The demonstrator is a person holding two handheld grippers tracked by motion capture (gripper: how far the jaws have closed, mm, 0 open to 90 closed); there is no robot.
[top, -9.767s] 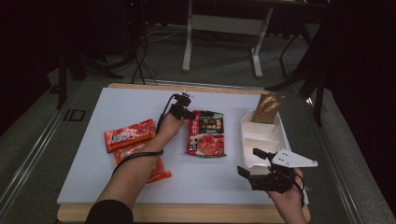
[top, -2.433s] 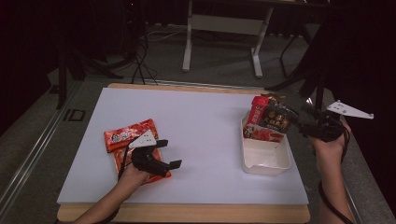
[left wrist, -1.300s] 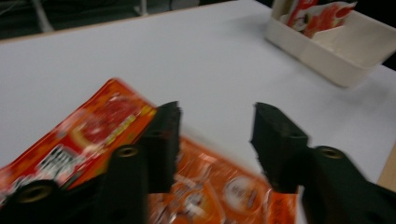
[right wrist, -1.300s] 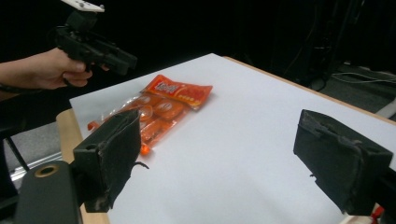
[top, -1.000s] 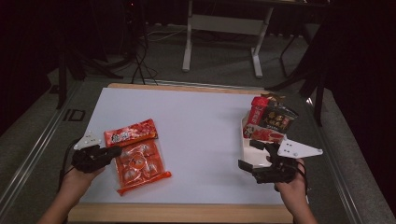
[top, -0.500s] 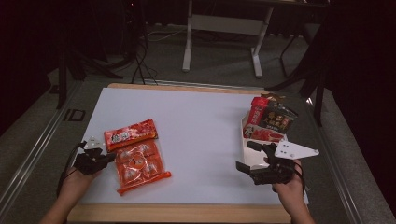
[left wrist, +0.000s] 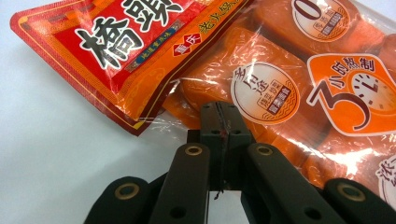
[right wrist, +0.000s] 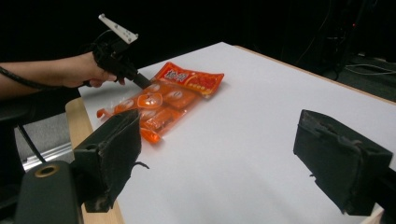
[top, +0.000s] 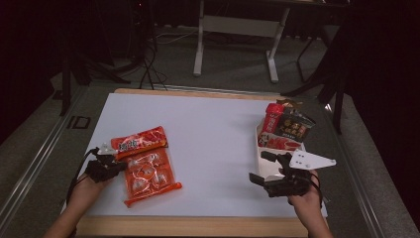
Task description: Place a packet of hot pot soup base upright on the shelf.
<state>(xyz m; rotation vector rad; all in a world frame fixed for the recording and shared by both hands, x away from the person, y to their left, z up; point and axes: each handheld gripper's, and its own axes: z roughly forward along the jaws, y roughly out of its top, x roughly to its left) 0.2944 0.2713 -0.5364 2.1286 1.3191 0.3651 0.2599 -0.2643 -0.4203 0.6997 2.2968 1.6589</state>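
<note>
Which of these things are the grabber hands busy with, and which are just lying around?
Busy with:
- left gripper, jaws shut at the edge of the clear orange snack bag
- red snack bag, overlapping it
- white tray holding packets

Just around:
- right gripper, open, holding nothing
- metal stand behind the table

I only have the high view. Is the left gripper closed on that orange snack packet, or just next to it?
Observer: The left gripper view shows its jaws shut, tips at the orange packet's clear edge; I cannot tell whether film is pinched.
Operator: Is the red packet in the way?
Observer: The red packet's corner lies over the orange packet beside the tips, not touching them.
Operator: And the right gripper?
Observer: The right gripper has its jaws wide open, with nothing between them.
</note>
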